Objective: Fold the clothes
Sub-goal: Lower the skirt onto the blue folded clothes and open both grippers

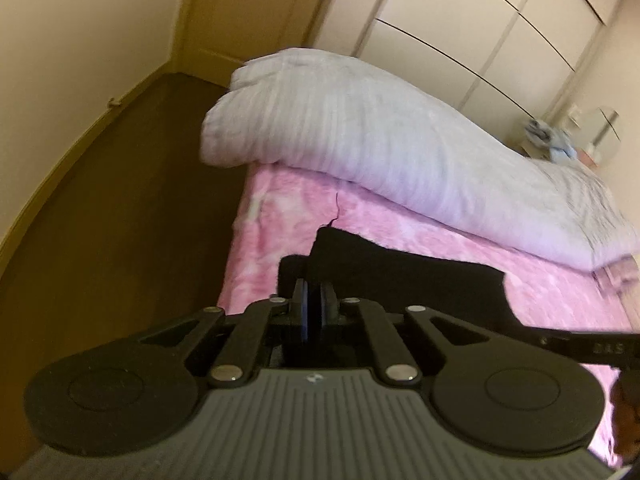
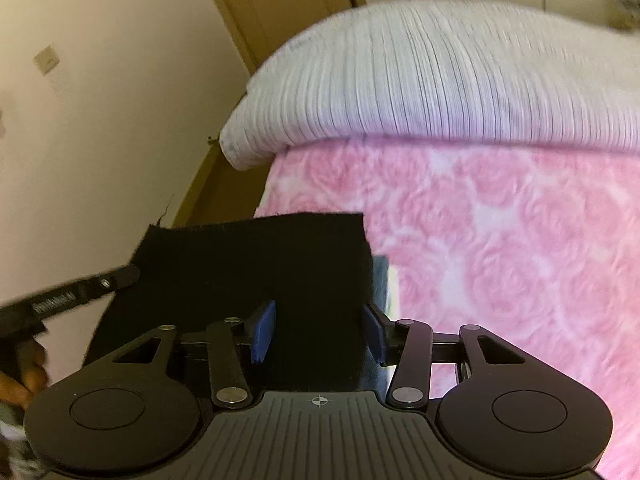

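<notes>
Black cloth, the garment (image 2: pixel 248 264) of the task, is held up over the pink rose-patterned bed cover (image 2: pixel 500 240), near the bed's edge on the floor side. In the left wrist view the left gripper (image 1: pixel 313 300) is seen with its fingers drawn together on a bunched edge of that garment (image 1: pixel 400 276). In the right wrist view the right gripper (image 2: pixel 318 330) is seen with its blue fingers (image 2: pixel 264 330) spread wide, the black fabric passing between them without being pinched. A grey ribbed duvet (image 1: pixel 360 140) is heaped along the far side of the bed.

A fold or a lay-down is judged to be in hand, with one edge carried by the left gripper alone. Whether the right one is about to take hold or has just let go cannot be told. Tension along the held edge is called for, so that the cloth hangs flat.
</notes>
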Action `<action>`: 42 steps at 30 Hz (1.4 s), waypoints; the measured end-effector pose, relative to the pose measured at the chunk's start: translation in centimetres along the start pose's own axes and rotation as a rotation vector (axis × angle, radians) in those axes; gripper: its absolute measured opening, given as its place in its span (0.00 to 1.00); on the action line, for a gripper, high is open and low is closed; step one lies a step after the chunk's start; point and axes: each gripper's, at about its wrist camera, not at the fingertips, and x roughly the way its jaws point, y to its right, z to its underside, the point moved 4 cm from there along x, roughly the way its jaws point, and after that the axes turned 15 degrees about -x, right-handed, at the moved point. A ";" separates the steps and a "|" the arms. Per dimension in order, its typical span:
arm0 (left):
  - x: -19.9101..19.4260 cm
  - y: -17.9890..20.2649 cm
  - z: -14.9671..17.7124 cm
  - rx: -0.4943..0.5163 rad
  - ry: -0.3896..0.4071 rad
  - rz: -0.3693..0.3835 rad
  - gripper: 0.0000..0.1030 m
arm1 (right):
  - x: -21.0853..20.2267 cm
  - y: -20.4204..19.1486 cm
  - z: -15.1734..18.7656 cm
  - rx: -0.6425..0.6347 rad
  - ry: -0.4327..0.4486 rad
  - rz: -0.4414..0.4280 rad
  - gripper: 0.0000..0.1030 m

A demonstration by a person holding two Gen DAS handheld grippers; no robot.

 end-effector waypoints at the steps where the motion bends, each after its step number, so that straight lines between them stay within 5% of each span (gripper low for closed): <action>1: 0.1 -0.3 -0.2 -0.022 -0.002 0.001 0.06 | 0.4 0.1 0.1 0.019 -0.005 -0.009 0.45; 6: -0.8 -0.9 -1.6 -0.102 -0.045 0.028 0.12 | -0.8 -0.4 -0.6 -0.003 -0.002 -0.021 0.45; 17: -10.1 3.1 1.3 -0.008 -0.068 0.070 0.05 | -7.8 -2.7 2.8 -0.113 0.043 -0.099 0.36; 25: -8.8 1.6 7.4 0.034 -0.142 -0.039 0.02 | -8.1 -4.8 7.2 -0.237 -0.038 -0.128 0.32; 29: -8.1 1.2 7.6 0.033 -0.133 -0.066 0.01 | -5.9 -4.9 8.4 -0.197 -0.078 -0.114 0.32; 36: -11.6 2.6 8.2 0.031 -0.111 -0.049 0.00 | -9.8 -5.7 8.4 -0.250 -0.007 -0.071 0.32; 42: -10.4 2.2 10.5 0.009 -0.116 -0.140 0.00 | -7.6 -6.1 10.7 -0.230 -0.098 -0.080 0.32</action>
